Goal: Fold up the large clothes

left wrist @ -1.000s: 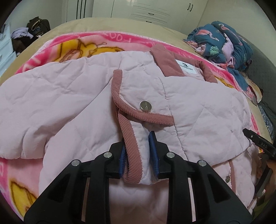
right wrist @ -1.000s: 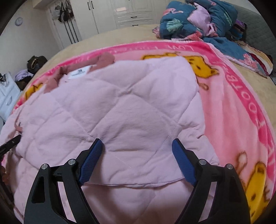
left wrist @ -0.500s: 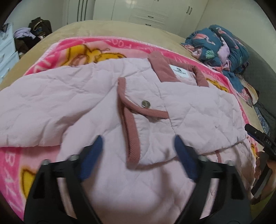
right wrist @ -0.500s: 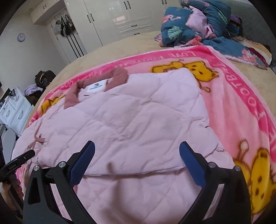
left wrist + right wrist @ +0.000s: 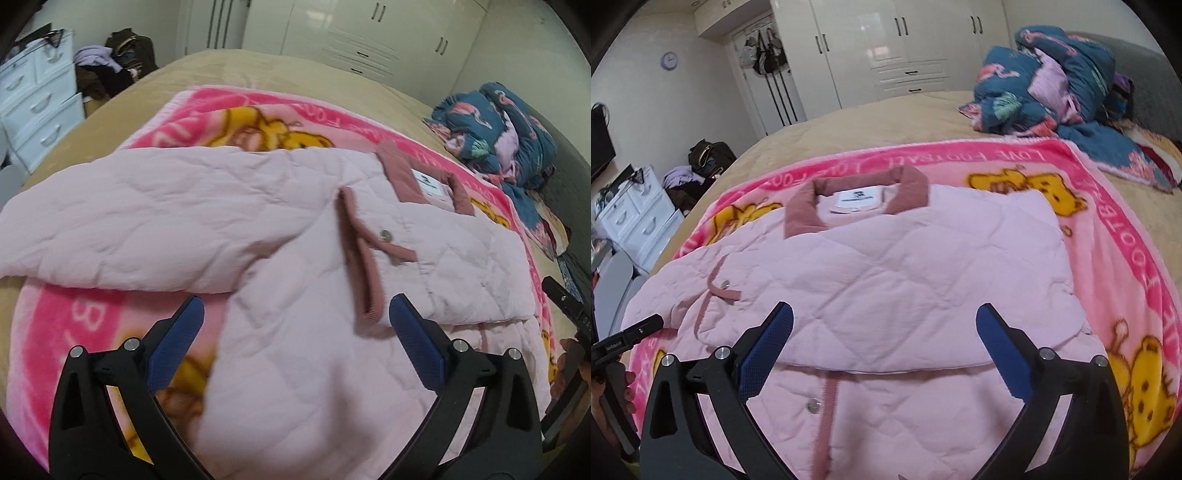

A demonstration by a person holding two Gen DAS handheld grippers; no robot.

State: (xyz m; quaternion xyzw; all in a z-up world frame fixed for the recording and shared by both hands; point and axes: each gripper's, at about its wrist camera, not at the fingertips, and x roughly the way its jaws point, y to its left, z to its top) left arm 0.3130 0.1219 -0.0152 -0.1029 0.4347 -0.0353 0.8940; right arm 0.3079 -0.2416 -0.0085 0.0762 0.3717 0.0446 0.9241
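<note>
A pale pink quilted jacket (image 5: 177,221) lies on a pink cartoon-bear blanket (image 5: 92,317) on the bed. One sleeve is folded across its chest, and the sleeve's dusty-rose corduroy cuff (image 5: 362,258) lies flat with a snap button. My left gripper (image 5: 295,302) hovers above the jacket's lower part, jaws opening wide, nothing between them. In the right wrist view the jacket (image 5: 923,266) shows its rose collar (image 5: 857,201) with a white label at the far end. My right gripper (image 5: 884,309) hangs open over the folded sleeve's edge, holding nothing.
A heap of blue flamingo-print bedding (image 5: 1052,85) sits at the bed's far right. White drawers (image 5: 37,99) and a pile of bags and clothes (image 5: 118,62) stand beside the bed on the left. White wardrobes (image 5: 905,44) line the far wall.
The left gripper let go of the corduroy-edged cuff and opened wide. The right gripper's jaws spread a little wider. Both grippers drew back and up from the jacket.
</note>
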